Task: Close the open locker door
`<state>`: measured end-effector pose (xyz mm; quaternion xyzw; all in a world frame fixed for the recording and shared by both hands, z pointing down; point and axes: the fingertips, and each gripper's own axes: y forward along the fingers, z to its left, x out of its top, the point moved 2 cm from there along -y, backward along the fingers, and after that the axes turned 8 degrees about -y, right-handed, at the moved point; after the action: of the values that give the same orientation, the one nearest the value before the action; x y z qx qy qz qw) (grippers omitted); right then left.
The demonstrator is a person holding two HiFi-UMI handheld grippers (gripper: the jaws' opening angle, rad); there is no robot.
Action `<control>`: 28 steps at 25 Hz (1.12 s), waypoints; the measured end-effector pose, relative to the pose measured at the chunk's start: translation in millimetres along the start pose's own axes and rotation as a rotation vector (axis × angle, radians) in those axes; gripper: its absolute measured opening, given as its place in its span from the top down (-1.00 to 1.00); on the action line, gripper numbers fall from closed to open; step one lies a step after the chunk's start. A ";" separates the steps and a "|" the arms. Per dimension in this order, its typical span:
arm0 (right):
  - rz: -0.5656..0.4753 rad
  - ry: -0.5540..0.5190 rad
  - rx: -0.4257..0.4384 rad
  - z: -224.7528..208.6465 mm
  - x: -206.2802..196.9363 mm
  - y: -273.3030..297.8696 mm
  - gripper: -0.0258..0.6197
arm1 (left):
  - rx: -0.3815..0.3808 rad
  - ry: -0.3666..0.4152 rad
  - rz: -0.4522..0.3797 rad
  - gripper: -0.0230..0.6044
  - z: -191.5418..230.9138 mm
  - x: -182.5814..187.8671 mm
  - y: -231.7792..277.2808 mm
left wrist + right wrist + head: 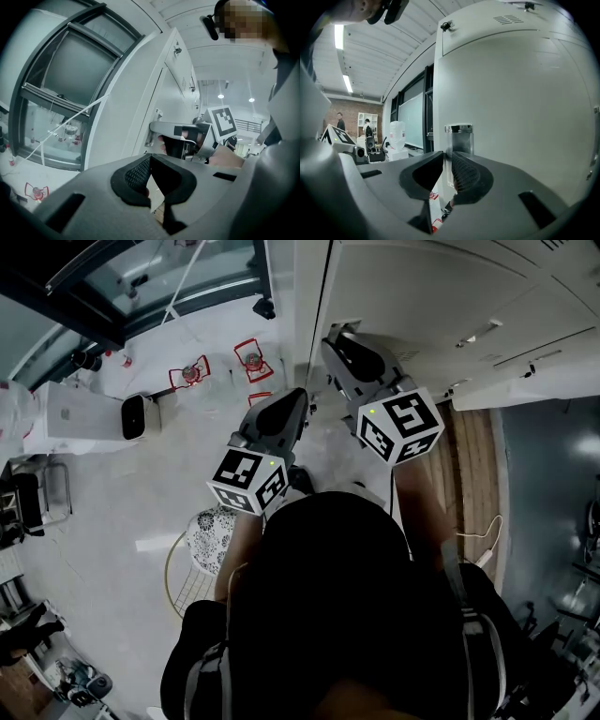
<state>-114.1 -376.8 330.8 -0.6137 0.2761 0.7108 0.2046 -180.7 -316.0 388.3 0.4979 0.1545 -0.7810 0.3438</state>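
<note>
Two claws are up at the lockers, each a grey plastic tool with black ribbed pads and a black-and-white marker cube on it. The left claw (150, 158) has its pads pressed together at the tips, with nothing between them. It hangs in the air beside the pale grey metal locker door (511, 93), apart from it and on the side of the dark-framed window (61, 79).

The right claw (446, 154) points straight at the door's face. Its pads are drawn almost together, leaving only a thin slit. The shiny chrome latch plate (458, 133) stands just beyond the tips and shows through that slit. It lies behind the pads, not between them, and I cannot tell whether the tips touch it.

The door is upright at the left end of the locker bank, and its left edge stands against the open room. How far it is ajar I cannot tell.

On the white floor (187, 456) below, near the left claw, are small red wire frames (190, 374), a white box-shaped unit (66, 413) and a round patterned stool (208, 535).
</note>
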 end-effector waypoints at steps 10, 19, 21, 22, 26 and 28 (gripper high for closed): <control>0.005 0.004 -0.039 -3.6 1.6 5.9 0.73 | 0.001 0.001 0.011 0.87 2.4 -2.1 -2.3; 0.018 0.006 -0.077 -7.3 2.3 12.3 0.73 | 0.019 -0.003 0.011 0.87 8.9 -3.3 -11.8; 0.017 0.003 -0.083 -7.5 2.8 13.4 0.73 | 0.021 -0.003 0.009 0.87 9.8 -3.0 -13.2; 0.017 0.002 -0.084 -7.1 2.8 13.6 0.72 | 0.023 -0.003 0.008 0.87 10.3 -3.3 -13.9; 0.017 -0.002 -0.095 -6.1 2.5 13.2 0.71 | 0.023 -0.003 0.009 0.87 10.8 -3.9 -14.7; 0.021 -0.009 -0.107 -5.7 2.9 13.3 0.70 | 0.020 -0.002 0.009 0.87 10.8 -3.1 -14.3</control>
<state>-118.7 -390.8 329.3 -0.6175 0.2432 0.7296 0.1652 -197.0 -310.9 394.5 0.5014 0.1441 -0.7815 0.3422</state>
